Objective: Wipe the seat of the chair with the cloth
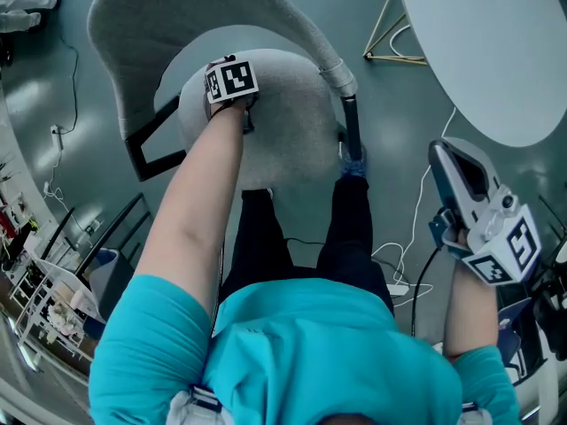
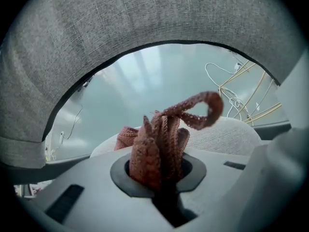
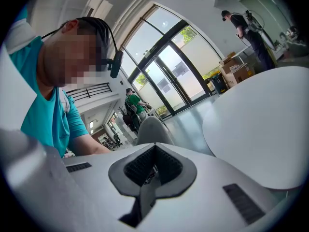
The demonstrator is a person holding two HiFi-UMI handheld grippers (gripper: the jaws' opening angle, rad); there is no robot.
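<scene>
A grey fabric chair stands below me, its round seat [image 1: 283,122] under a curved backrest [image 1: 159,16]. My left gripper [image 1: 241,104] is down on the seat's left part, under its marker cube. In the left gripper view this gripper [image 2: 161,170] is shut on a reddish-brown knitted cloth [image 2: 161,141], whose loose loop sticks up over the seat [image 2: 227,134], with the backrest [image 2: 120,37] arching above. The cloth is hidden in the head view. My right gripper [image 1: 447,162] is held off to the right, away from the chair. In its own view the right gripper [image 3: 153,170] is shut and holds nothing.
A round white table [image 1: 496,51] with gold wire legs [image 1: 390,34] stands right of the chair. Cables [image 1: 407,264] lie on the floor. The person's legs and a shoe [image 1: 353,162] are at the seat's near edge. A black rack [image 1: 53,264] stands at the left.
</scene>
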